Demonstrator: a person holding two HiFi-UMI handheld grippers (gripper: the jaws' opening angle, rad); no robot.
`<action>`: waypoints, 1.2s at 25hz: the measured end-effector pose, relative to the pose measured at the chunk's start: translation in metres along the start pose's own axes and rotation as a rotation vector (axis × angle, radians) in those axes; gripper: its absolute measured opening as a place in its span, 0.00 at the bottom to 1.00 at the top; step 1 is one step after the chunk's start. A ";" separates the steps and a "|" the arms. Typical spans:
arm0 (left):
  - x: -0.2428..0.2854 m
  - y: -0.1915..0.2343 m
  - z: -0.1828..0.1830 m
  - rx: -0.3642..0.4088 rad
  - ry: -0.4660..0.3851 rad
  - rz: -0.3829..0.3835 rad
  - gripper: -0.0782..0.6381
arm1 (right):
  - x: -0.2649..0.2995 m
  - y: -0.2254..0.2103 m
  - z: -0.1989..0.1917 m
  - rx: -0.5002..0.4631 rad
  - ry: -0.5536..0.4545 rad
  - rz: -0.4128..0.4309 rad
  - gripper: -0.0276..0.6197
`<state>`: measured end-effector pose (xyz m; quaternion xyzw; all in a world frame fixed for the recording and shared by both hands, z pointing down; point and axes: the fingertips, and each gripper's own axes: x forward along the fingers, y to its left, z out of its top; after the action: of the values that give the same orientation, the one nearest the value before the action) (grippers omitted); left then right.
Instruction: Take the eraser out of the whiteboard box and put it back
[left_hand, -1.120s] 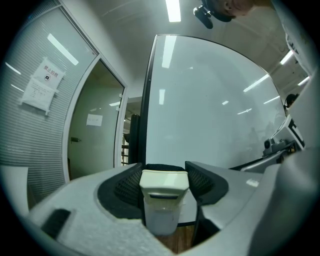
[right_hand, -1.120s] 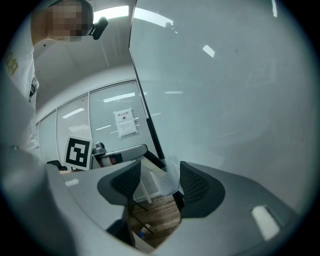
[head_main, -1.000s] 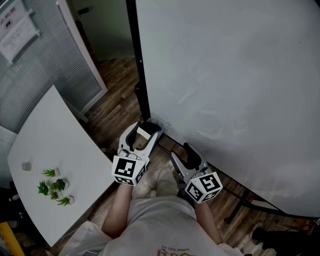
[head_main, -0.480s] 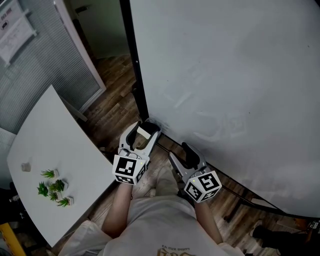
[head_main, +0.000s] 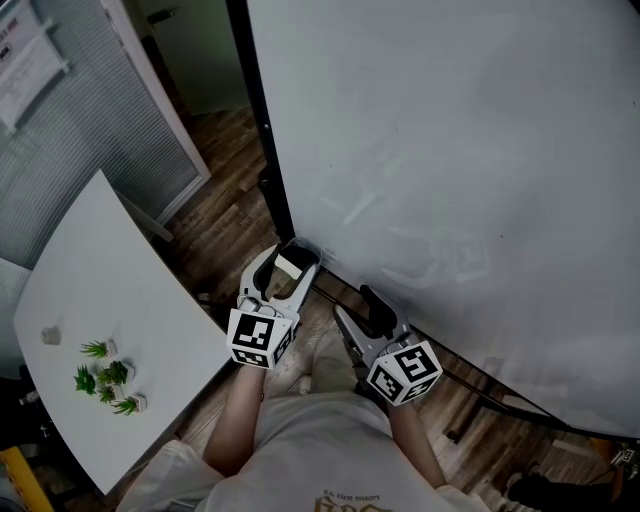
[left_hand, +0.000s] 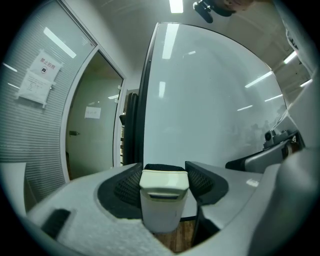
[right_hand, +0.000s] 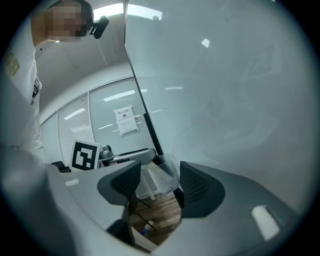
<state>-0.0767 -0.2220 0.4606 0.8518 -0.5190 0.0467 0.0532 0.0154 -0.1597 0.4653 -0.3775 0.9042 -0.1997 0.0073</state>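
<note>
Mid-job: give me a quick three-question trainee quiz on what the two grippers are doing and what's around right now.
1. True or false: the right gripper is shut on the cream plastic block eraser.
2. Multiple choice: what stands on the white table? A) small green plants B) marker pens C) a mug
3. Fill in: the eraser sits between the jaws of the ____ gripper.

Key: 1 false, its jaws stand apart and empty; 2 A; 3 left gripper.
</note>
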 end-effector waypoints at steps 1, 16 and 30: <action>0.001 0.000 -0.001 -0.001 0.002 0.000 0.48 | 0.000 -0.001 -0.001 0.002 0.002 0.000 0.43; 0.013 0.001 -0.018 0.009 0.039 -0.015 0.48 | 0.005 -0.005 -0.009 0.021 0.024 0.008 0.43; 0.011 0.002 -0.019 0.023 0.041 -0.024 0.50 | 0.005 -0.001 -0.008 0.016 0.020 0.004 0.43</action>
<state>-0.0737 -0.2294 0.4813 0.8574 -0.5069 0.0696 0.0545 0.0109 -0.1609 0.4742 -0.3737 0.9033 -0.2106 0.0019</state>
